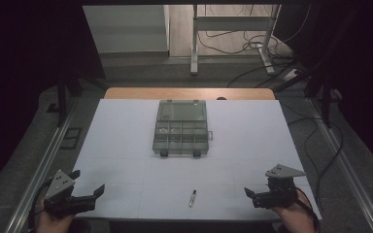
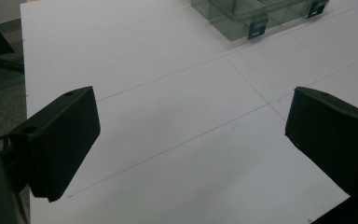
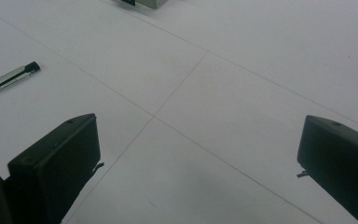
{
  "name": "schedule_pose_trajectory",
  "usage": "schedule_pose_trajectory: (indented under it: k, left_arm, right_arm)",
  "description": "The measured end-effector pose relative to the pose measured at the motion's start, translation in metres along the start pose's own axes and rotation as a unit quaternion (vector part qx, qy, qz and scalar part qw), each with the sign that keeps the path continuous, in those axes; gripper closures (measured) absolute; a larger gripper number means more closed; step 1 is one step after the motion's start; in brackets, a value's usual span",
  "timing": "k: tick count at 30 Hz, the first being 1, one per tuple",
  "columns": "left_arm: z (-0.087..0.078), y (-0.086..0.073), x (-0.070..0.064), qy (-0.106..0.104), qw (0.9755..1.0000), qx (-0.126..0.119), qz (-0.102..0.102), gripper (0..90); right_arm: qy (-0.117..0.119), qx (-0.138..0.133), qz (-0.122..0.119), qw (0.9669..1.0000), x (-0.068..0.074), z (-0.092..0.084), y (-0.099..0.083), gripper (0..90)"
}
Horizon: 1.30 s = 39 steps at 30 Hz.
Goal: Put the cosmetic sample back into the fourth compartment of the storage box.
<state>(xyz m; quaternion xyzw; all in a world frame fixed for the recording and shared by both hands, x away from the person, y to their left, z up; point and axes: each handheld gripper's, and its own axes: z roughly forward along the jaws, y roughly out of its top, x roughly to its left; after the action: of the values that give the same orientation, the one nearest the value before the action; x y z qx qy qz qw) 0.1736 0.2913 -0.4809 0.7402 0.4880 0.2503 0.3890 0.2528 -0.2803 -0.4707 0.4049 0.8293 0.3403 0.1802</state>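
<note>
Surroundings: dark room; a lit floor strip beyond the table carries loose cables [image 1: 252, 46] and the legs of a metal stand [image 1: 194, 39].
Table: white tabletop [image 1: 126, 141] ruled with thin lines into panels; a wooden edge [image 1: 189, 93] shows along its far side.
Organizer box: clear plastic compartment box [image 1: 181, 127] with its lid raised toward the far side, lying at the centre of the far half of the table; two dark latches face the person. Its near corner and latches appear at the top of the left gripper view [image 2: 256, 18].
Left gripper: left gripper [image 1: 88, 187] held at the near-left corner of the table, just above the surface, jaws spread wide with nothing between them; the same wide gap shows in its own view [image 2: 191, 135].
Right gripper: right gripper [image 1: 250, 194] held at the near-right corner, jaws likewise spread and empty [image 3: 198, 158].
Marker: small pen-like marker [image 1: 193, 198] with a dark cap, lying flat near the front edge between the two grippers, closer to the right one, well apart from the box; seen at upper left of the right gripper view [image 3: 10, 78].
</note>
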Motion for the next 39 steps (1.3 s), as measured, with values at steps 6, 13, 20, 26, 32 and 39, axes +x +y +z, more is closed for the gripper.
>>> schedule_pose_trajectory:
  k: [6, 13, 20, 26, 32, 39]
  left_arm:
    - [0.000, 0.000, 0.000, -0.002, 1.0000, 0.000, 0.000, 4.3]
    - [0.000, 0.000, 0.000, -0.002, 1.0000, -0.001, 0.001, 4.3]
    - [0.000, 0.000, 0.000, -0.002, 1.0000, 0.000, 0.001, 4.8]
    - [0.000, 0.000, -0.001, -0.002, 1.0000, 0.001, 0.001, 4.8]
    - [0.001, 0.001, -0.001, -0.001, 1.0000, 0.002, 0.006, 5.0]
    - [0.001, 0.001, -0.001, -0.002, 1.0000, 0.002, 0.004, 5.4]
  right_arm:
    - [0.016, -0.002, -0.003, 0.9999, 0.006, 0.005, 0.003, 0.0]
    - [0.030, -0.003, -0.007, 0.9995, 0.010, 0.010, 0.007, 0.0]
    - [0.040, -0.005, -0.008, 0.9992, 0.012, 0.011, 0.009, 0.0]
    - [0.052, -0.004, -0.014, 0.9985, 0.016, 0.014, 0.012, 0.0]
    - [0.063, 0.002, -0.034, 0.9974, 0.025, 0.021, 0.017, 0.0]
    - [0.071, 0.007, -0.045, 0.9965, 0.032, 0.027, 0.022, 0.0]
